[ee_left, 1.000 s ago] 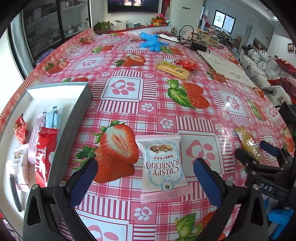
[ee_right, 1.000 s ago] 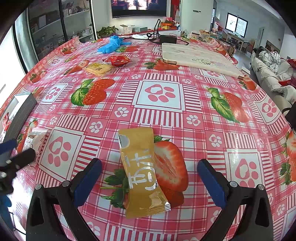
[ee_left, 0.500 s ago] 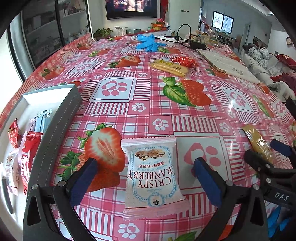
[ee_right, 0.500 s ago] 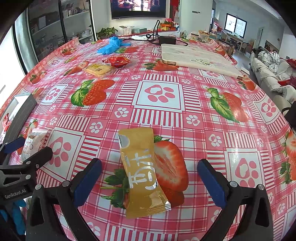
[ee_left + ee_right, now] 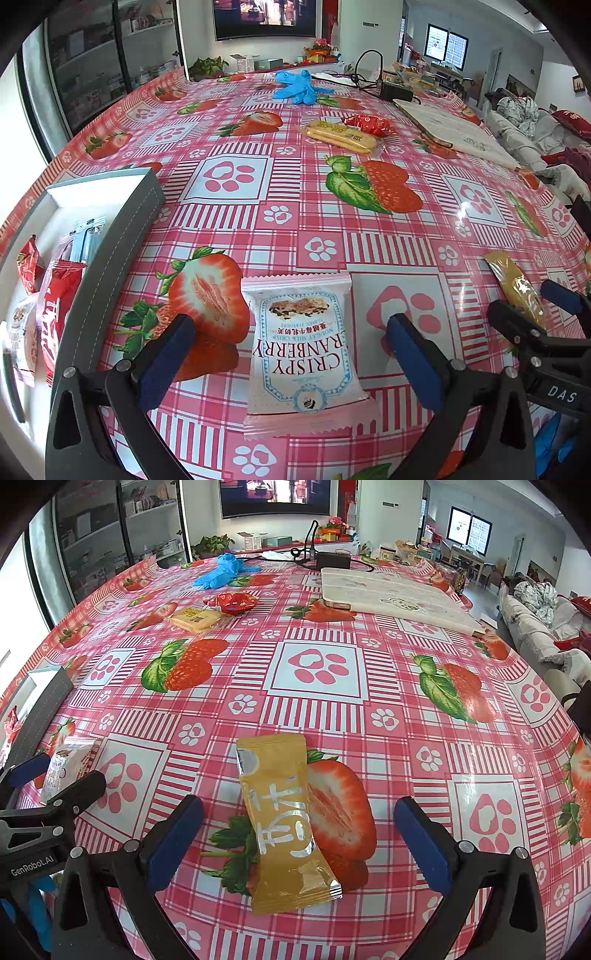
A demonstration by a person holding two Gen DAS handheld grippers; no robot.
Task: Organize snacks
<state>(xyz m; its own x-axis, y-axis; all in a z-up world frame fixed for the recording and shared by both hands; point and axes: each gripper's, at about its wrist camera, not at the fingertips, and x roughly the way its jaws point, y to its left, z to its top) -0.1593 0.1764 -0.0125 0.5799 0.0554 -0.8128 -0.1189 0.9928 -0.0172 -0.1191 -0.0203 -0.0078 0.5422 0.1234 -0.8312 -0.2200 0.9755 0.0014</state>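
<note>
The left gripper [image 5: 290, 354] is sitting with its fingers spread wide on either side of the pink cranberry packet [image 5: 303, 350], which is lying flat on the strawberry tablecloth [image 5: 295, 206]. Compared with a second ago, it has eased closer, so the packet is filling more of the gap, and the grey tray [image 5: 122, 236] of snacks is lying further to the left edge. The right gripper [image 5: 297, 838] is holding as before, fingers spread, straddling the yellow packet [image 5: 284, 823], which has not shifted. Further back, a yellow biscuit pack [image 5: 341, 136] and a red wrapper [image 5: 367, 123] are lying touching each other.
</note>
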